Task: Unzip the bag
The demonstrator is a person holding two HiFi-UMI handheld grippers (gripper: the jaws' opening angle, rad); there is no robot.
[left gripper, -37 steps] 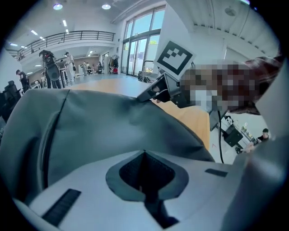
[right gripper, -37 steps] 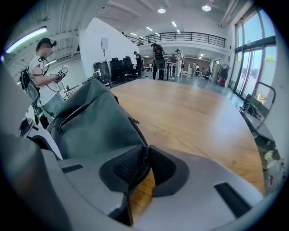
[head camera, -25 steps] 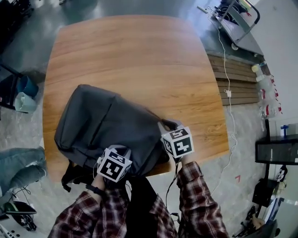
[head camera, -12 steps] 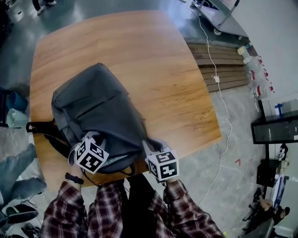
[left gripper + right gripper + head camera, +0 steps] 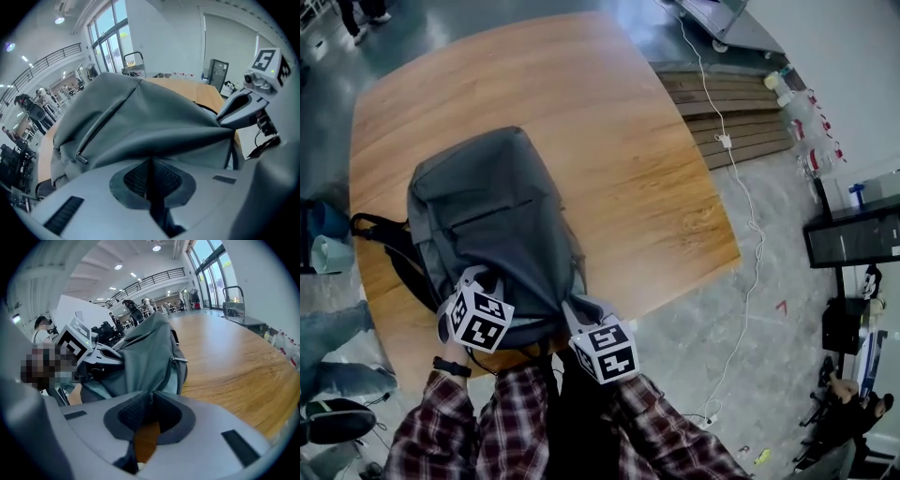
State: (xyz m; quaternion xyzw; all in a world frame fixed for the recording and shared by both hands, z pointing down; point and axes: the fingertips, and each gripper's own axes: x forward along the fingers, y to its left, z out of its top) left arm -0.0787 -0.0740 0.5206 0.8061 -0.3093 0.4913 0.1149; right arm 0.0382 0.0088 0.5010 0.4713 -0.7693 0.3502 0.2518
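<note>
A grey backpack (image 5: 492, 225) lies on the round wooden table (image 5: 619, 141), its near end at the table's front edge. My left gripper (image 5: 476, 281) is shut on a fold of the backpack's fabric (image 5: 154, 140) at the near left. My right gripper (image 5: 578, 307) pinches the fabric (image 5: 145, 366) at the near right corner. In the left gripper view a metal zipper pull (image 5: 82, 159) lies on a zip line at the left. Another zipper pull (image 5: 180, 360) shows on the bag's side in the right gripper view. Black straps (image 5: 389, 239) stick out at the bag's left.
The table's front edge (image 5: 675, 286) runs just under both grippers. On the floor to the right lie a white cable (image 5: 752, 225) and a wooden pallet (image 5: 731, 103). A person's legs (image 5: 333, 347) are at the left, and a black cabinet (image 5: 853, 239) at the right.
The backpack has turned and slid left along the near edge, its straps now showing at the left. Both grippers moved left with it and stay shut on its fabric.
</note>
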